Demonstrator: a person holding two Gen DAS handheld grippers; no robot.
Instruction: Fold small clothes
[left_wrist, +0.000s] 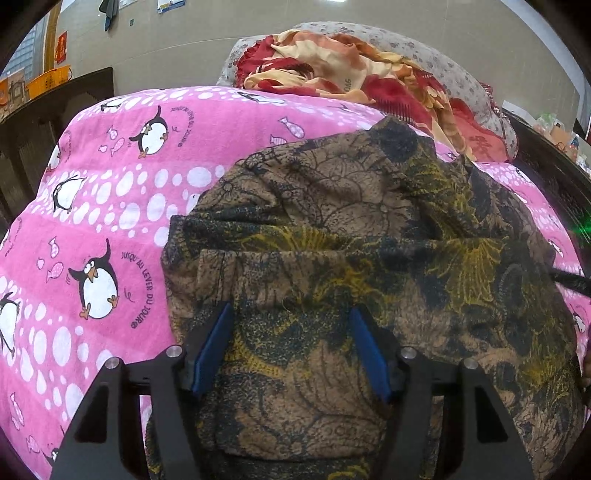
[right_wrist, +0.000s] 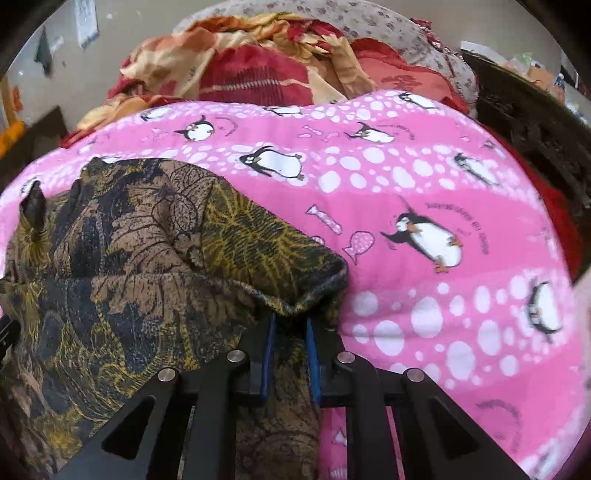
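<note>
Brown floral garment (left_wrist: 332, 236) lying crumpled on the pink penguin sheet (left_wrist: 110, 206), directly ahead of and under both grippers. Left gripper (left_wrist: 291, 314) hovering over its folded middle, the 2 blue pads (left_wrist: 212, 347) spread wide, nothing between them. Right gripper (right_wrist: 290, 325) at the garment's hemmed edge (right_wrist: 317, 291), pads narrow with a fold of the cloth between them. Beyond the sheet, ahead of both grippers, a red and cream blanket (left_wrist: 332, 62) heaped against a grey flowered pillow (left_wrist: 436, 55).
</note>
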